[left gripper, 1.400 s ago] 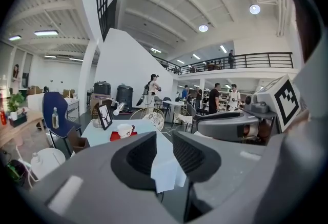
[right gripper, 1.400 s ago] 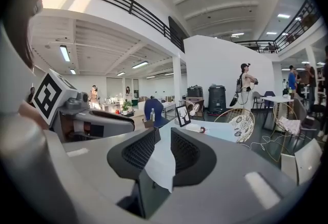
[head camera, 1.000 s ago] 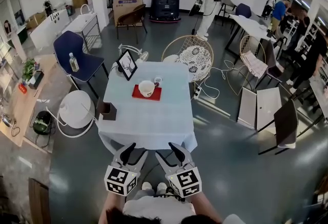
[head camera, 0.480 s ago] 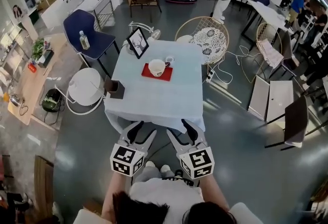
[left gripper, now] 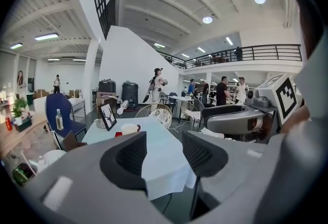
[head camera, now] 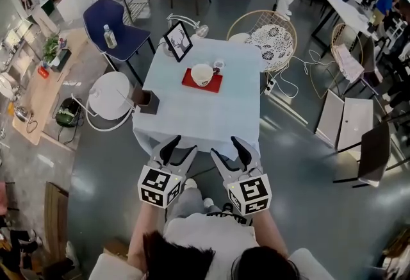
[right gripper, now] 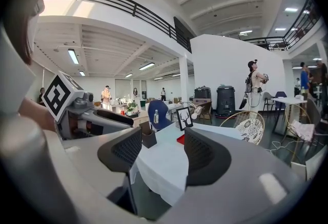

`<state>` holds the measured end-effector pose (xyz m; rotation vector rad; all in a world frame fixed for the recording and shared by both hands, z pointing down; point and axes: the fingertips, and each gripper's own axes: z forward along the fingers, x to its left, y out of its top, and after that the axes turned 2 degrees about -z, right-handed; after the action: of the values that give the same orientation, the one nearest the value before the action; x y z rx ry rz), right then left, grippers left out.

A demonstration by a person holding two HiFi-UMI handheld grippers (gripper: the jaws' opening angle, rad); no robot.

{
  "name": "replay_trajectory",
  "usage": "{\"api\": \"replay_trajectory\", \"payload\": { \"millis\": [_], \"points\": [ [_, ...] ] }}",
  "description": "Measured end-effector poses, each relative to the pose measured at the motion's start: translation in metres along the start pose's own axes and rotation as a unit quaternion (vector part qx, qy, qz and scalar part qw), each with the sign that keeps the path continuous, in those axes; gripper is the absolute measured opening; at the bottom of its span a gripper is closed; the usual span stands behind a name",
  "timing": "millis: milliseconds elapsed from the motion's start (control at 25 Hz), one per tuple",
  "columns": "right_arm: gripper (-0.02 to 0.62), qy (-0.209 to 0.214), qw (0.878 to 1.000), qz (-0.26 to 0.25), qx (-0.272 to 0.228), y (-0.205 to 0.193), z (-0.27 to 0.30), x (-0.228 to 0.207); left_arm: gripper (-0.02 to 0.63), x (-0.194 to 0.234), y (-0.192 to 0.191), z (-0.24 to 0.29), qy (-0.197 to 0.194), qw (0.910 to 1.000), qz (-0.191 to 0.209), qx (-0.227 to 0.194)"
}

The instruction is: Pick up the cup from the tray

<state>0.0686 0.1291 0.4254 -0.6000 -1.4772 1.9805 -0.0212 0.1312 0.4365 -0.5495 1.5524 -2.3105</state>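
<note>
A white cup (head camera: 202, 74) sits on a red tray (head camera: 214, 84) at the far side of the pale blue table (head camera: 192, 115); the cup (left gripper: 128, 128) shows small in the left gripper view. My left gripper (head camera: 177, 148) and right gripper (head camera: 229, 150) hover just short of the table's near edge, both open and empty. In the right gripper view only a corner of the red tray (right gripper: 180, 139) peeks past the right jaw; the cup is hidden there.
A framed deer picture (head camera: 179, 40) and a small cup (head camera: 219, 65) stand at the table's far end, a dark box (head camera: 148, 101) at its left edge. A white round stool (head camera: 109, 94), blue chair (head camera: 110, 23) and wicker chair (head camera: 270, 36) surround the table.
The view has moved closer to the table over the second. Both grippers have come forward to the table's near edge, still open and side by side.
</note>
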Motion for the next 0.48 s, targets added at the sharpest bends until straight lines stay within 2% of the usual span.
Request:
{"api": "replay_trajectory", "payload": {
  "millis": [480],
  "points": [
    [0.284,-0.004,1.0,0.002,0.012,0.002,0.037,-0.014,0.199,0.034,0.014,0.029,-0.009,0.9999,0.007,0.003]
  ]
}}
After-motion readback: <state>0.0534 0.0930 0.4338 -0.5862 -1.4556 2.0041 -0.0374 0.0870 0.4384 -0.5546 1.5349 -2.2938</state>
